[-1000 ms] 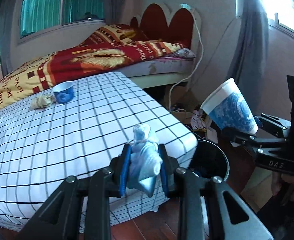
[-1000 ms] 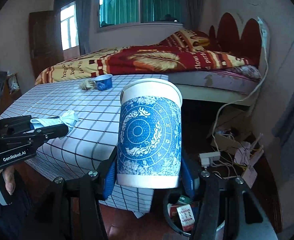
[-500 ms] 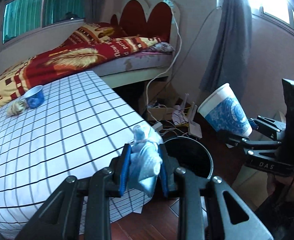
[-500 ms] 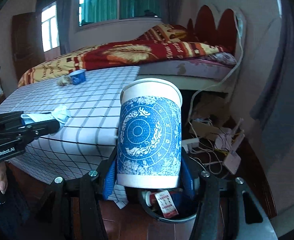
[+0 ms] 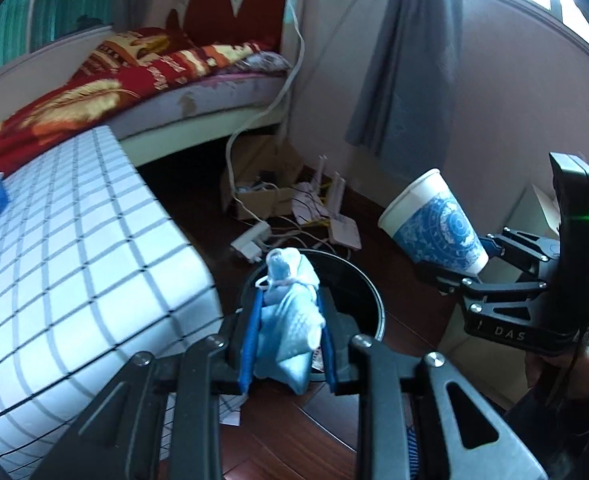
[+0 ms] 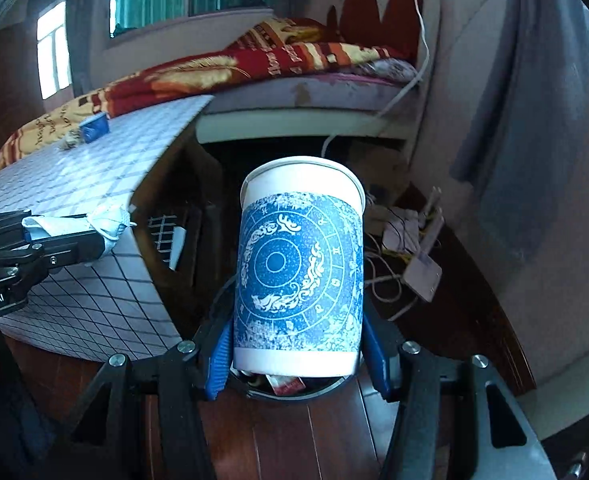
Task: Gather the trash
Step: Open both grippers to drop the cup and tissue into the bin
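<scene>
Both grippers carry trash toward the bin, so the step in hand is the delivery, with the drop not yet made. The left gripper (image 5: 288, 334) is nearly closed, its blue pads pinching a crumpled light-blue face mask (image 5: 290, 316) that sticks up between the fingers. Just beyond and below those fingers sits the round black trash bin (image 5: 368, 300) on the dark wooden floor, beside the corner of the table with the checked cloth (image 5: 74, 264).

The right gripper (image 6: 298, 350) stands about half open, clamped on the lower sides of a blue-patterned paper cup (image 6: 300, 264) held upright between its pads. Directly under the cup's base the bin's rim (image 6: 294, 394) shows, with wrappers already inside. Seen from the left wrist, that cup (image 5: 434, 224) hangs off to the right of the bin, tilted.

The next move likely calls for bringing each load squarely over the bin's mouth and then opening the jaws, so mask and cup fall inside rather than on the rim or floor. A small blue cup (image 6: 94, 130) and a scrap remain on the table far behind, seemingly still to be collected.
</scene>
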Available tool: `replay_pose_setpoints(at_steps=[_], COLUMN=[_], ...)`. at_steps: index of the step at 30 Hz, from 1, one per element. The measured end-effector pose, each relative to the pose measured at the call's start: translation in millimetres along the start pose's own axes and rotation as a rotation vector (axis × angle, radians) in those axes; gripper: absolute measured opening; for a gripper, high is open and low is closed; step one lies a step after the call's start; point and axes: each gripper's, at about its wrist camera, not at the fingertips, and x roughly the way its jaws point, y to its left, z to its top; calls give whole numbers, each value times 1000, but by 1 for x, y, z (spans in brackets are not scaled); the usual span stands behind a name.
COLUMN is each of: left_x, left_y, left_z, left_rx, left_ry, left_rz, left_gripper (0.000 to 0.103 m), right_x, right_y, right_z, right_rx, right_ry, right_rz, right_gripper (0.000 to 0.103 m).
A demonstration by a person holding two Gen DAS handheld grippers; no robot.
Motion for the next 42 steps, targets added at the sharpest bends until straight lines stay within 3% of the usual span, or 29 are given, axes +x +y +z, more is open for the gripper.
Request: replay_pose_setpoints(at_steps=[8,21,22,23,24,25,26,31,33,37,42], left_x=[41,115,120,127,133,141,146,149,149,144,140], left_y=[-17,-14,-12,-12,-10,-9,-7,-7,-6,-3,-4], left_z=[-8,-21,-21,-22,-23,-26,-29,-43,-50,-55,-55], left_rx=[13,-34,-41,-49,-56,-66,-74,-56,-60,-61,-51], left_ry=[56,167,167,160,163,184,204,249,267,254,245], left_rz=[-50,-66,-67,-68,-61,-34,-23,8,40,74,81], left_gripper=[28,29,31,42,54,77,80,81,89,98,98], right_x=[24,106,110,117,124,131,141,154,155,154,145], right_y=[-16,-16,-15,-11,-7,-4,-2,-13,-21,-30,-30], right_z=[-28,-45,-44,-45,-47,-49,-53,-65,-68,-68,-63], right_rx=[-23,-124,-142,-173,-199,-220,-250,-255,-224,-168,-121], right_ry=[73,242,246,245,241,251,275,326,340,342,319], right_rz=[-33,25,26,24,26,7,-43,-110,-124,-155,-157], right_gripper=[58,59,60,61,72,96,101,101,101,103,103])
